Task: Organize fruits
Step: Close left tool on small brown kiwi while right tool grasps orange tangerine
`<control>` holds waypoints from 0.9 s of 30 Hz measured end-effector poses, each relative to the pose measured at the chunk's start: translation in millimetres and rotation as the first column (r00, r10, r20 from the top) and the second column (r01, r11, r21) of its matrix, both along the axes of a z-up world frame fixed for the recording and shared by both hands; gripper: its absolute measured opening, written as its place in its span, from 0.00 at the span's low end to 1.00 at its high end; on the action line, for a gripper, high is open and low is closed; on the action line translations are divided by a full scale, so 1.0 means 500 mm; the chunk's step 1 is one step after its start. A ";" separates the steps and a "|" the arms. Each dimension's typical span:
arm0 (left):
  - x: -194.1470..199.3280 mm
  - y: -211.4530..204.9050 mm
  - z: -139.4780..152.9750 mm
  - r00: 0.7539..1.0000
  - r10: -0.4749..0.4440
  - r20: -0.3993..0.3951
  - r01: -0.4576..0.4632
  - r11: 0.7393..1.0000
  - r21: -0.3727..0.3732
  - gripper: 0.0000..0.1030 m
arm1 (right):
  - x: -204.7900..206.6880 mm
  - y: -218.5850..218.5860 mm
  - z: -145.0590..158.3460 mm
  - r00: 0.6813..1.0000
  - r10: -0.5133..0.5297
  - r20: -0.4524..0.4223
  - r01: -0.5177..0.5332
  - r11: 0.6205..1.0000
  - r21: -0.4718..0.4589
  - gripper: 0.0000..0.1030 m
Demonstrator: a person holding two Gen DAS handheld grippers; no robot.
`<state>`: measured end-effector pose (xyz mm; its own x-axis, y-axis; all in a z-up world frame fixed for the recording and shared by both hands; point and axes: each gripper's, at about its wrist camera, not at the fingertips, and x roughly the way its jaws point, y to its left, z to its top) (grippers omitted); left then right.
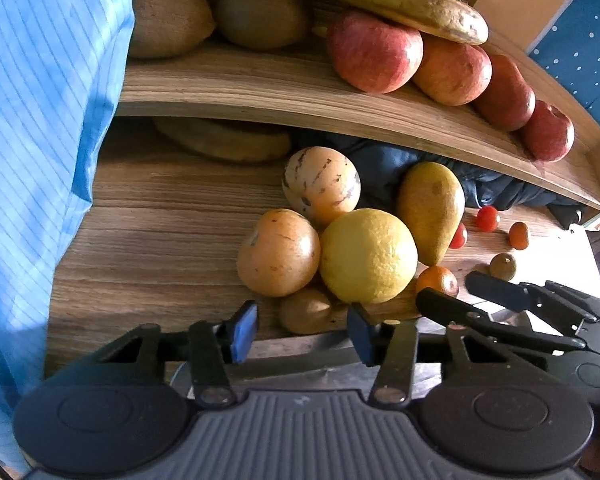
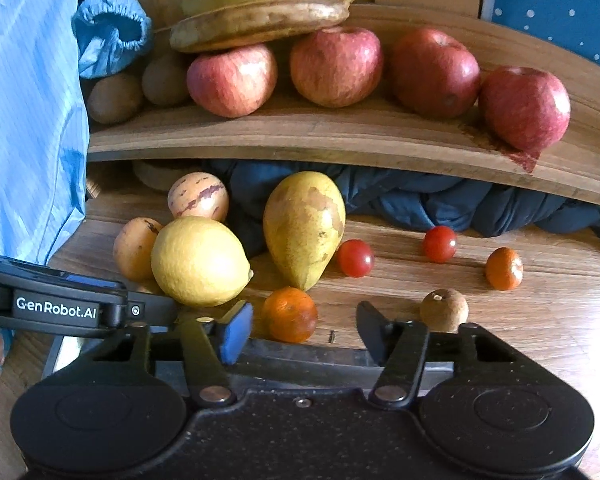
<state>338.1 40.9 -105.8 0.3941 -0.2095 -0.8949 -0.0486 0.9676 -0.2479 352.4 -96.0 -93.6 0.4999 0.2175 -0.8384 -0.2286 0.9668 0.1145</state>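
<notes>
On the lower wooden surface lie a yellow lemon (image 1: 367, 256) (image 2: 199, 261), a pear (image 1: 431, 210) (image 2: 303, 228), a striped pale melon-like fruit (image 1: 321, 185) (image 2: 198, 197), an orange-tan round fruit (image 1: 278, 253) (image 2: 134, 247), a small mandarin (image 2: 290, 314) (image 1: 438, 280), cherry tomatoes (image 2: 355, 258) and a small brown fruit (image 2: 444, 310). My left gripper (image 1: 302, 332) is open and empty, just in front of the lemon and a small kiwi (image 1: 306, 311). My right gripper (image 2: 304, 330) is open and empty, with the mandarin just ahead of its jaws.
An upper wooden shelf (image 2: 340, 136) holds several red apples (image 2: 336, 66), bananas (image 2: 260, 16) and kiwis (image 1: 262, 14). Dark blue cloth (image 2: 460, 204) lies under the shelf. A blue striped sleeve (image 1: 40, 120) fills the left side. Another mandarin (image 2: 504, 268) sits right.
</notes>
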 end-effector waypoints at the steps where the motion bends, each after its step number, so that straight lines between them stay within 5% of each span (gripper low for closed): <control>1: -0.001 0.000 0.000 1.000 0.000 -0.001 0.000 1.000 -0.002 0.46 | 0.001 0.002 -0.001 1.000 0.004 -0.003 -0.004 1.000 0.000 0.51; 10: 0.003 -0.001 0.000 1.000 -0.005 -0.004 0.005 0.999 -0.031 0.31 | 0.006 0.004 -0.009 1.000 0.005 -0.028 -0.005 1.000 0.015 0.46; 17: 0.001 -0.002 0.005 1.000 0.001 0.003 -0.001 0.999 -0.038 0.30 | 0.010 0.003 -0.012 0.999 0.000 -0.036 0.002 0.999 0.045 0.33; 27: -0.018 -0.003 0.025 1.000 0.004 0.027 -0.003 0.999 -0.041 0.30 | -0.005 -0.005 0.010 1.000 -0.002 -0.006 0.003 0.998 0.058 0.32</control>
<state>329.3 39.6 -93.5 0.4190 -0.2440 -0.8746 -0.0445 0.9565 -0.2882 349.6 -98.5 -88.6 0.4955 0.2647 -0.8273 -0.2253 0.9590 0.1718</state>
